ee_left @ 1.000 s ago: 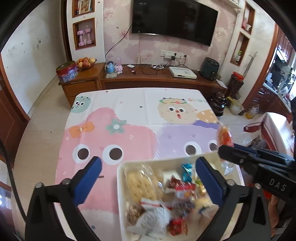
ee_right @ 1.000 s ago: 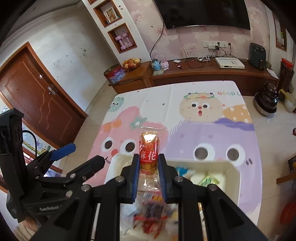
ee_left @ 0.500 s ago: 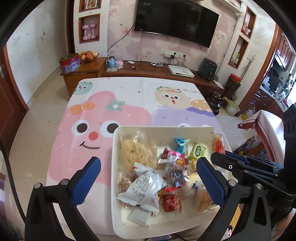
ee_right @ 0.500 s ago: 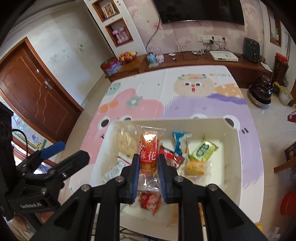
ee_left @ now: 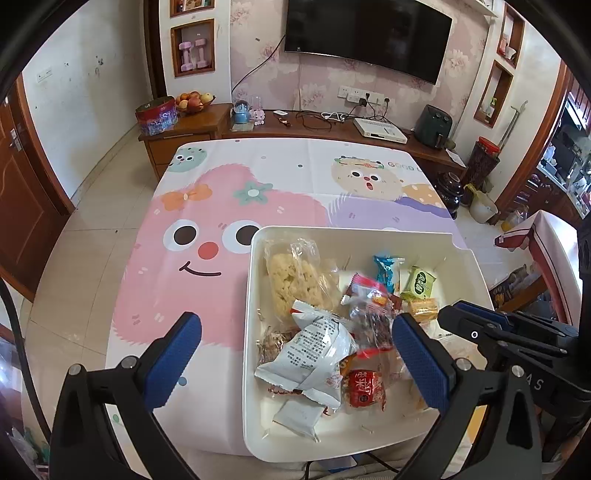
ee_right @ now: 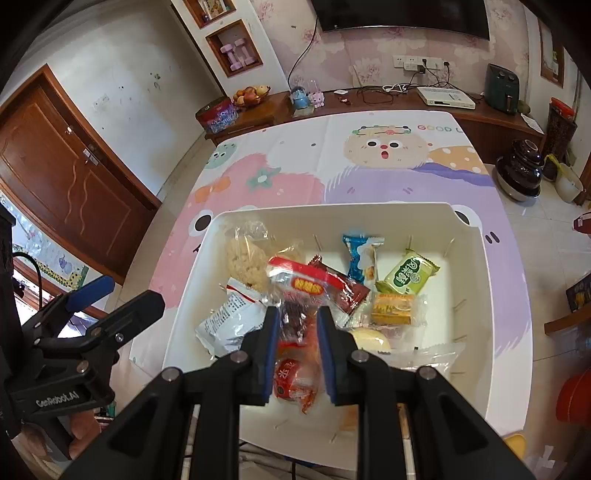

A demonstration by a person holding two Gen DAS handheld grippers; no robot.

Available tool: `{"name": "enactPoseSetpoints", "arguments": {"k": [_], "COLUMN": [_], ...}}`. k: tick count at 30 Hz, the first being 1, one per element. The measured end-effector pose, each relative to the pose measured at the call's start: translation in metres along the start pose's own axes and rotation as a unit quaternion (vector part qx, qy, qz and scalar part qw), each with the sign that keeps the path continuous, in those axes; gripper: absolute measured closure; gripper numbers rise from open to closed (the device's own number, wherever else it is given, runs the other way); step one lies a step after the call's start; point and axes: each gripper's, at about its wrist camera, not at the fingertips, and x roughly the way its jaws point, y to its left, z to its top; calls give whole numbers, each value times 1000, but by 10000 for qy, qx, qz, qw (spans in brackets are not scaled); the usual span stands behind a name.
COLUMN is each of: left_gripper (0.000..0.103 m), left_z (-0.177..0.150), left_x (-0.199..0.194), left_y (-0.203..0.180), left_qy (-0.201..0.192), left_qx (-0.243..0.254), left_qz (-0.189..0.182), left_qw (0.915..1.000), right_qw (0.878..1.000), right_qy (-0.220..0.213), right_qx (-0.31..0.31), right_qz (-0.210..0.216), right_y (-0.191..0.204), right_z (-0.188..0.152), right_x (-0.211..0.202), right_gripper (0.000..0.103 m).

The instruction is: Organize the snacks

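Observation:
A white tray [ee_left: 255,280] full of wrapped snacks sits at the near edge of the table; it also shows in the right wrist view [ee_right: 472,288]. My right gripper [ee_right: 295,317] has opened slightly around an orange twist-snack packet [ee_right: 299,332], which now lies in the tray under a red-and-clear packet [ee_right: 306,284]. My left gripper [ee_left: 295,328] is open and empty, hovering over the tray's left half above a silver packet [ee_left: 314,350]. A rice cake [ee_left: 291,277], a green packet [ee_left: 419,282] and a blue packet [ee_left: 386,266] lie in the tray.
The table wears a cartoon cloth [ee_left: 236,192]. A wooden sideboard [ee_left: 314,125] stands behind it under a wall TV [ee_left: 369,33], with a fruit bowl [ee_left: 192,101]. A brown door [ee_right: 66,177] is at the left.
Both grippers pulled back and down over the tray. The right gripper lowered the orange packet into the tray and its jaws parted, letting it go.

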Motion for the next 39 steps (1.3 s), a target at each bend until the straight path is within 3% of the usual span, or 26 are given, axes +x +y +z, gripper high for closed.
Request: {"name": "enactPoseSetpoints", "arguments": {"k": [3, 5, 7, 16, 32, 39], "left_gripper": [0, 0, 0, 0, 0, 0], "left_z": [0, 0, -1, 1, 12, 11], "left_x": [0, -1, -2, -3, -25, -24], "left_y": [-2, -5, -7, -14, -19, -15], "left_qy": [-17, -29, -27, -13, -129, -114], "left_qx": [42, 78, 112, 216, 167, 109], "left_qz": [49, 78, 97, 110, 262, 379], "left_qw": [10000, 9999, 9999, 9997, 9994, 9992], "right_qw": [10000, 10000, 9998, 9991, 9922, 9923], "right_qy": [-20, -75, -162, -341, -1121, -1124], "right_qx": [7, 0, 8, 243, 49, 30], "right_qz": [-17, -32, -72, -16, -539, -520], "right_y": [0, 0, 0, -3, 15, 19], "right_z": [-1, -2, -2, 3, -1, 0], "right_x": [-1, -4, -7, -23, -67, -66], "right_gripper": [74, 60, 55, 55, 55, 55]}}
